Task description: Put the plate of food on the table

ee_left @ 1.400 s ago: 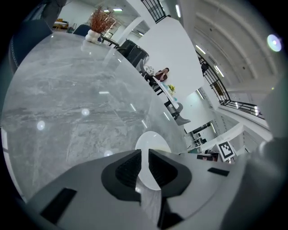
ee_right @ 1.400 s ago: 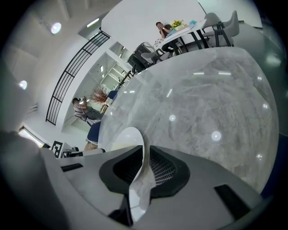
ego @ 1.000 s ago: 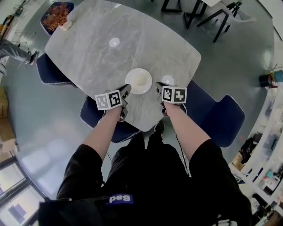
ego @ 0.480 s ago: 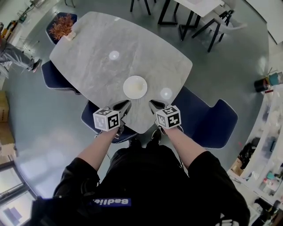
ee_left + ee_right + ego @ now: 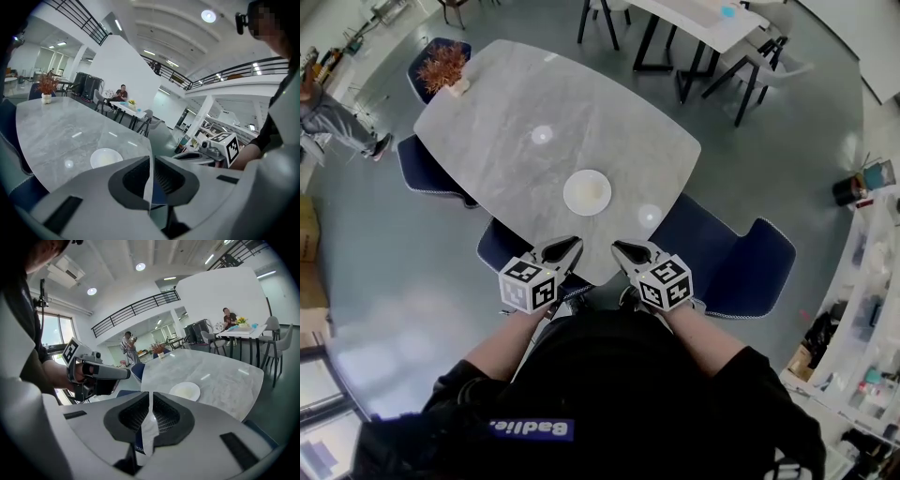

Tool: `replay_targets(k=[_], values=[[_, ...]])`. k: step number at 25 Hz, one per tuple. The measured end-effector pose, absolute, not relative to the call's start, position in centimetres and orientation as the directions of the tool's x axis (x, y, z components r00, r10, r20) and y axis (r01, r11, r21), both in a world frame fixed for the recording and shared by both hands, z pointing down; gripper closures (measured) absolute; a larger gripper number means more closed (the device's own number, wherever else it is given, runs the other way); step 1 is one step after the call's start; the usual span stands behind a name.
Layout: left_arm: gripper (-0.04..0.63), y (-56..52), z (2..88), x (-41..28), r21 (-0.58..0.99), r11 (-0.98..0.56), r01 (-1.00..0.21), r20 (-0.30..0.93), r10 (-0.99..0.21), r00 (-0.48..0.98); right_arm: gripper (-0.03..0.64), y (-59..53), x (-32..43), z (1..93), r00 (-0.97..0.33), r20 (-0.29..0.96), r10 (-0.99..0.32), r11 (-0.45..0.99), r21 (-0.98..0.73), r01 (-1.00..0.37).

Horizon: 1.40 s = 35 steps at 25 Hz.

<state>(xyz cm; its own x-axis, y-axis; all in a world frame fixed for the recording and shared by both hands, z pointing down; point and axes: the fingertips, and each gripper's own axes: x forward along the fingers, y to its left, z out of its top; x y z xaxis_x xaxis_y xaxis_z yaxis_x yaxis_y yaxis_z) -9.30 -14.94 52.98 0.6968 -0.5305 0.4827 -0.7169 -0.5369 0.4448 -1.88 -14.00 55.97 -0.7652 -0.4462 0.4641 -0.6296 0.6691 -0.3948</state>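
A white plate [image 5: 587,191] with pale food on it rests on the grey marble table [image 5: 506,122], close to the near edge. In the head view my left gripper [image 5: 570,246] and right gripper [image 5: 620,247] hover side by side just off that edge, short of the plate. Both have their jaws together with nothing in them. Seen from the left gripper view, the plate [image 5: 106,157] lies ahead and left of the shut left gripper [image 5: 150,161]. From the right gripper view, the plate [image 5: 184,391] sits ahead and right of the shut right gripper [image 5: 150,399].
Blue chairs stand round the table: one [image 5: 731,253] at my right, one [image 5: 502,246] under the near edge, one [image 5: 427,161] at the left. A potted dried plant [image 5: 445,66] sits at the table's far corner. A person [image 5: 337,117] walks at the far left. Dark-legged tables [image 5: 694,23] stand beyond.
Both grippers have drawn back from either side of the plate toward my body and now hang past the table's near edge. The plate stays on the table.
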Motion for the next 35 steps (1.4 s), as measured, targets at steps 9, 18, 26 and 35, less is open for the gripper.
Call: replay_targets(k=[9, 18, 26, 35], values=[[0.561, -12.8, 49.2, -7.7, 0.403, -0.645, -0.649, 0.434, -0.49, 0.756, 0.6, -11.6, -2.6, 50.9, -0.823, 0.386, -0.418, 0.742, -0.377, -0.554], [0.586, -11.5, 46.5, -6.0, 0.33, -0.723, -0.607, 0.384, -0.484, 0.786, 0.606, -11.2, -4.1, 48.1, -0.847, 0.356, -0.396, 0.815, -0.288, -0.502], [0.586, -10.9, 45.6, -6.2, 0.31, -0.734, -0.604, 0.357, -0.499, 0.79, 0.607, -10.4, -4.7, 47.5, -0.857, 0.344, -0.384, 0.836, -0.265, -0.481], [0.586, -10.2, 45.3, -6.2, 0.305, -0.742, -0.598, 0.347, -0.498, 0.795, 0.607, -9.9, -4.7, 47.0, -0.858, 0.329, -0.395, 0.837, -0.255, -0.483]])
